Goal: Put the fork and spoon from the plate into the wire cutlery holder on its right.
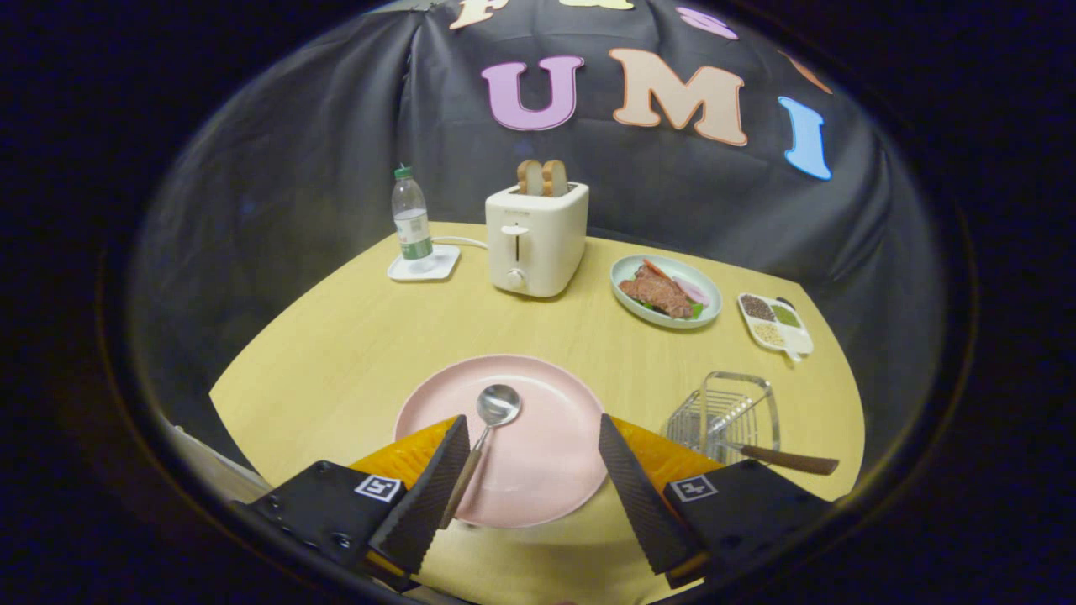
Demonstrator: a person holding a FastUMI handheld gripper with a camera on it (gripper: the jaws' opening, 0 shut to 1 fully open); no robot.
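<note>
Hovering wide open, the gripper [531, 470] has the spoon [483, 441] on the pink plate [538, 470] hugging its left finger, handle pointing back. Fork [773, 456] already leans in the wire cutlery holder [727, 412], right.

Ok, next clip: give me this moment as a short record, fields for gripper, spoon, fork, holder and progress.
gripper: gripper open, fingers spread over the near side of the pink plate, holding nothing
spoon: spoon lies on the plate, handle running along the left finger
fork: a wooden handle sticks out of the wire cutlery holder; likely the fork, head not clear
holder: stands right of the plate
progress: spoon still to move
</note>
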